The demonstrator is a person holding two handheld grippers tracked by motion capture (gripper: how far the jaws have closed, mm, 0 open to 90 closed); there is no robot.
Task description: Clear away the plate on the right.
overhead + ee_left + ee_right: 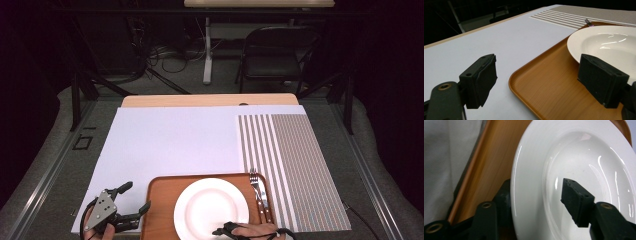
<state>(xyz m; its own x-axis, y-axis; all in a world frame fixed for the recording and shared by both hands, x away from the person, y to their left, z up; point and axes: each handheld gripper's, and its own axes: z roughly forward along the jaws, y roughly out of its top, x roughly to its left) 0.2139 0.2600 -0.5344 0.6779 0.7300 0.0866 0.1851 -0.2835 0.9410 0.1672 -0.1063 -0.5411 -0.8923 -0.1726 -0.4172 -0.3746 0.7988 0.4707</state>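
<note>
A brown wooden tray (162, 200) lies at the table's near edge with a white deep plate (211, 207) in its middle. A fork (255, 182) and a knife (265, 202) rest along the tray's right side. My left gripper (136, 196) is open and straddles the tray's left rim (549, 82), one jaw over the white sheet, the other over the tray beside the plate (609, 42). My right gripper (225, 231) is open at the plate's near rim. In the right gripper view (537, 195) one jaw sits under the rim and the other over the plate's well (574, 152).
A white sheet (175, 140) covers most of the table, with a striped placemat (295, 160) on its right half, right of the tray. A black folding chair (275, 50) and a table leg stand beyond the far edge.
</note>
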